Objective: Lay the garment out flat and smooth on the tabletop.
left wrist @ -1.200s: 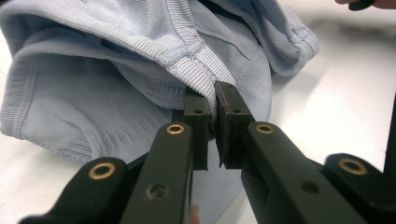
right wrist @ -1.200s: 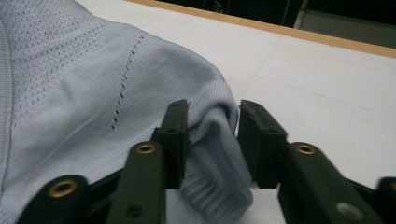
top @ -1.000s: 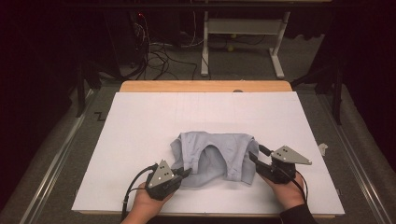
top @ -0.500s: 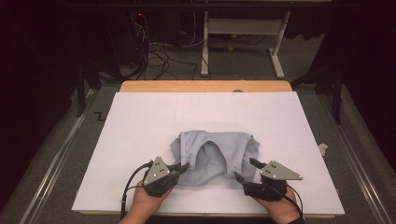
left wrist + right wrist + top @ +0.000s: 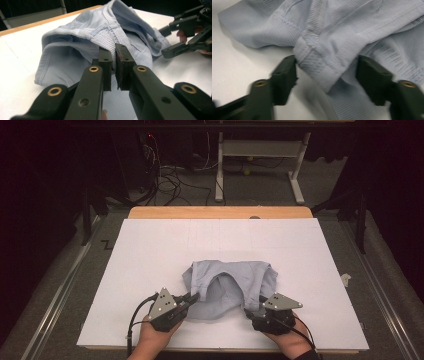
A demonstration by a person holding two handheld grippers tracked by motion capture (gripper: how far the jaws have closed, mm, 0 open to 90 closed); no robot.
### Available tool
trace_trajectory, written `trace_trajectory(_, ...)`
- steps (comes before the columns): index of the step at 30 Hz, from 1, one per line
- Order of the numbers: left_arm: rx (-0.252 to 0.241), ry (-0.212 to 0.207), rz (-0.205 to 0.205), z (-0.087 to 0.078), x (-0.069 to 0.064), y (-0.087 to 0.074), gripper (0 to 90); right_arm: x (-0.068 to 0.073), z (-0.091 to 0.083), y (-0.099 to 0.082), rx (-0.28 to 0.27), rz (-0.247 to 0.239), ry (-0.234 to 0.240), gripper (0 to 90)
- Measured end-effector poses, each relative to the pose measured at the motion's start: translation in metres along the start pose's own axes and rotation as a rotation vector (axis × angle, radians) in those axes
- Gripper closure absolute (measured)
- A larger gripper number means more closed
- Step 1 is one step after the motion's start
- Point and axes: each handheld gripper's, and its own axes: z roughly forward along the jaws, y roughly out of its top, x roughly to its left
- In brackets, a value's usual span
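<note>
High view: the right gripper [image 5: 261, 306] has dropped down from the garment's right side toward the near edge since a second ago, and it now sits at the lower right corner of the light blue garment [image 5: 231, 282]. The left gripper [image 5: 186, 300] has barely shifted and is on the lower left hem. Looks like the person is setting up a two-corner grab (folding or lifting, hard to say). The white tabletop [image 5: 150, 250] has loads of bare room beyond both sets of jaws, much less behind them before the near edge.

Left gripper view: jaws pinched narrow on a ribbed seam of the garment [image 5: 75, 42], which bunches up just ahead of them.

Right gripper view: jaws spread wide, straddling a folded corner of the garment [image 5: 324, 62], not closed on it yet.
</note>
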Motion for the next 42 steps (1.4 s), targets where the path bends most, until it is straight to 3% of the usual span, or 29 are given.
trace_trajectory(3,-0.008,0.006,-0.001,-0.002,0.001,0.0,80.3,-0.003,-0.005,0.001,-0.026,-0.005,0.008,61.0)
trace_trajectory(8,-0.03,0.013,-0.009,-0.003,0.004,0.004,80.2,-0.008,-0.016,0.004,-0.086,-0.005,-0.018,80.6)
trace_trajectory(16,-0.104,0.028,0.005,-0.009,0.002,0.021,80.0,-0.022,-0.048,0.019,-0.297,0.015,-0.118,82.4)
trace_trajectory(21,-0.146,0.043,0.016,-0.013,0.005,0.036,80.0,-0.026,-0.062,0.035,-0.387,0.009,-0.155,82.2)
trace_trajectory(25,-0.192,0.055,0.021,-0.017,0.007,0.053,80.0,-0.029,-0.069,0.049,-0.427,-0.003,-0.175,82.2)
trace_trajectory(34,-0.255,0.099,0.078,-0.029,0.01,0.094,79.9,-0.038,-0.092,0.088,-0.514,-0.03,-0.211,82.2)
trace_trajectory(42,-0.309,0.116,0.104,-0.042,0.006,0.117,79.9,-0.035,-0.114,0.107,-0.58,-0.045,-0.228,82.2)
